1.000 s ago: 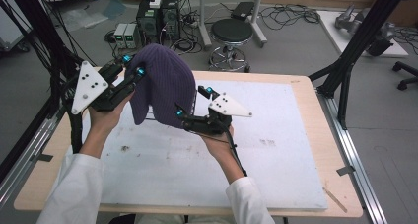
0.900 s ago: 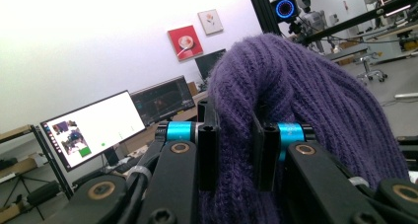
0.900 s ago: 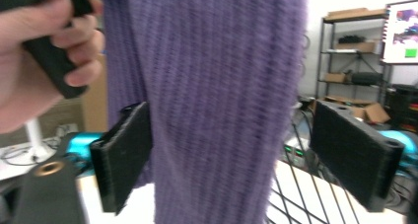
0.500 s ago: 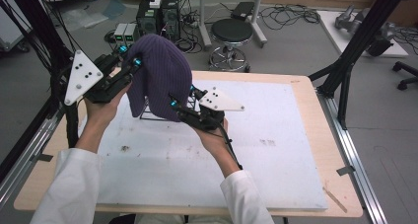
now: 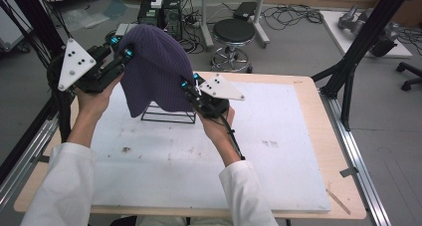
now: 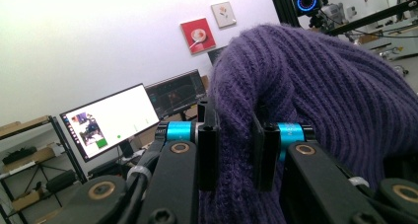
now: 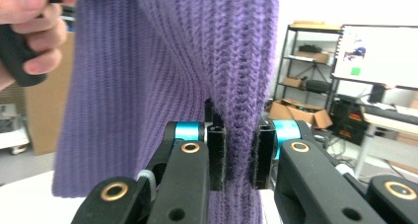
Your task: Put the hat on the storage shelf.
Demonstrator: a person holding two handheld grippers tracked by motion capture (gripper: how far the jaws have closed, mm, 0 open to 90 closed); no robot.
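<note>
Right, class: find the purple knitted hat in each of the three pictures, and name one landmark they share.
High view: the purple hat hangs upper left, above the wire stand.
Left gripper view: it fills the right half, pinched between the jaws.
Right gripper view: it drapes down the centre-left, pinched low.
Shared landmark: its ribbed knit.
</note>
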